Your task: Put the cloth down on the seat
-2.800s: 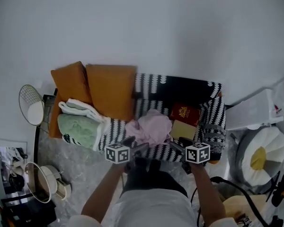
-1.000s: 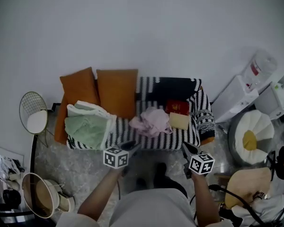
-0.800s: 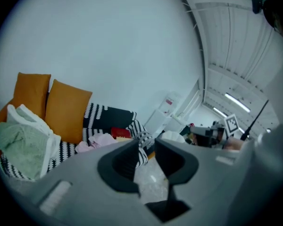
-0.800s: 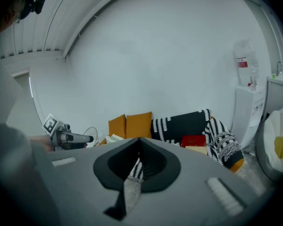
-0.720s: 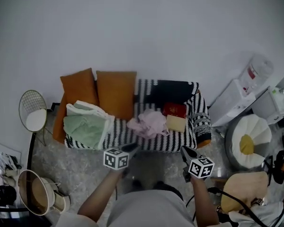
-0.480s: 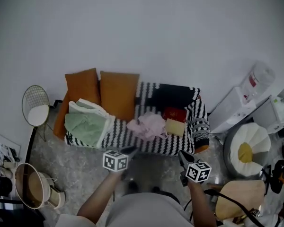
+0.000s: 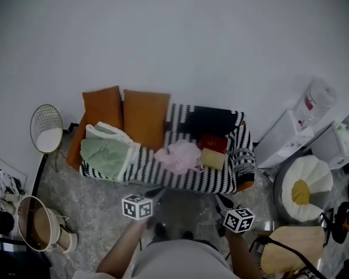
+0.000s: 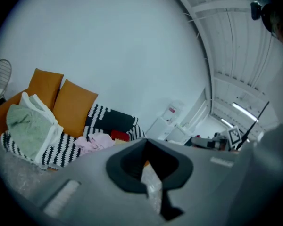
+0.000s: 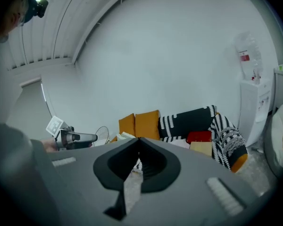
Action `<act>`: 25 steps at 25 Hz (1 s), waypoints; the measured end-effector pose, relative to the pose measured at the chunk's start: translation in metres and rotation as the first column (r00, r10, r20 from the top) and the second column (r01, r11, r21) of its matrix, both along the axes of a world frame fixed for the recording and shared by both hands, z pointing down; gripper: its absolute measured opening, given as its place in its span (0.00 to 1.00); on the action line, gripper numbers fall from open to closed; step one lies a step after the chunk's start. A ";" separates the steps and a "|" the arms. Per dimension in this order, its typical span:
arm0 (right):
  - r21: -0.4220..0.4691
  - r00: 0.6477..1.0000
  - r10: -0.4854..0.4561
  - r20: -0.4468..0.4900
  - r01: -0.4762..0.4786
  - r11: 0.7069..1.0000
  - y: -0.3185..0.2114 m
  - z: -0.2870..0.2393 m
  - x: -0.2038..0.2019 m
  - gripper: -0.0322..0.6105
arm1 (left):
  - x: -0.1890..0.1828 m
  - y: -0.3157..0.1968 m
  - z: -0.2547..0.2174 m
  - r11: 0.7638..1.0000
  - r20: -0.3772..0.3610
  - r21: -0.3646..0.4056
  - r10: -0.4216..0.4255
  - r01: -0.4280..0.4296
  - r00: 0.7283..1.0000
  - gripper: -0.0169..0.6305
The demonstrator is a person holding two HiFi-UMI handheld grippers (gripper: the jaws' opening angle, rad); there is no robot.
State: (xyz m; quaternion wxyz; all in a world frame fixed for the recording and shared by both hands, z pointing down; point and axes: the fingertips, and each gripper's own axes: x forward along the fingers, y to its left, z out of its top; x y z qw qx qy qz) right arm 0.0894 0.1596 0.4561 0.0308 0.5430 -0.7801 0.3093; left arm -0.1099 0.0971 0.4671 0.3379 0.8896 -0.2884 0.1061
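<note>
A crumpled pink cloth [image 7: 179, 156] lies on the black-and-white striped sofa seat [image 7: 151, 168], next to a red box [image 7: 213, 143] and a tan box [image 7: 212, 159]. It also shows in the left gripper view as the pink cloth [image 8: 96, 142] and in the right gripper view as the pink cloth [image 9: 180, 143]. Both grippers hang over the floor in front of the sofa, well clear of the cloth. My left gripper [image 7: 157, 192] is closing, and its jaws meet with nothing between them [image 8: 145, 140]. My right gripper [image 7: 221, 200] is shut and empty [image 9: 139, 139].
Two orange cushions [image 7: 125, 116] and a green-and-white folded cloth [image 7: 104, 154] fill the sofa's left half. A wire side table [image 7: 46, 135] stands at its left and a water dispenser [image 7: 294, 135] at its right. A white round pouf [image 7: 299, 190] and a basket [image 7: 38, 231] sit on the floor.
Both grippers have drawn back from the sofa towards the person. The pink cloth stays lying on the seat, now farther from the gripper tips.
</note>
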 end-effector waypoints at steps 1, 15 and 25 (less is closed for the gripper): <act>0.000 1.000 -0.004 -0.001 0.004 1.000 0.002 0.001 0.001 0.06 | 0.000 0.003 0.000 1.000 -0.002 0.002 0.000 0.000 1.000 0.02; 0.086 0.996 -0.075 -0.046 0.079 0.993 0.000 -0.021 0.004 0.06 | 0.010 0.018 -0.023 0.995 -0.044 0.089 0.040 -0.036 0.998 0.02; 0.091 0.998 -0.055 -0.037 0.058 0.994 -0.007 -0.021 0.013 0.06 | 0.024 0.015 -0.032 0.985 -0.067 0.138 0.114 -0.104 0.991 0.02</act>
